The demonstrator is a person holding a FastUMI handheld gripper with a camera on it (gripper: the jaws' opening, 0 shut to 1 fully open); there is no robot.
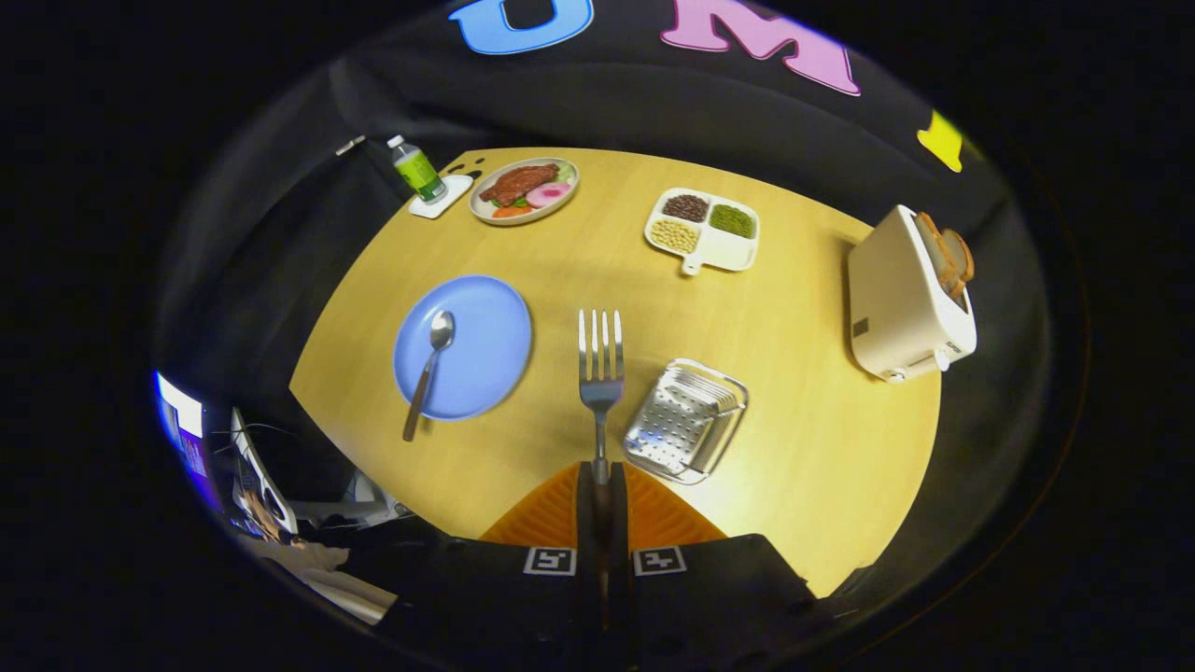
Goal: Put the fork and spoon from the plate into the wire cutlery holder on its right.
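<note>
My gripper (600,481) is shut on the handle of a metal fork (600,359), which sticks out ahead of the fingers with its tines pointing away, held high above the table. Below and to the left lies the blue plate (485,359) with a metal spoon (429,369) across it, bowl on the plate and handle end over the near rim. Just right of the fork stands the metal cutlery holder (686,420), seen from above, its perforated bottom showing.
On the round wooden table (579,243), a white toaster (906,299) with bread stands at the right. A divided white dish of beans (705,229), a plate of food (523,189) and a small bottle (417,170) sit at the far side.
</note>
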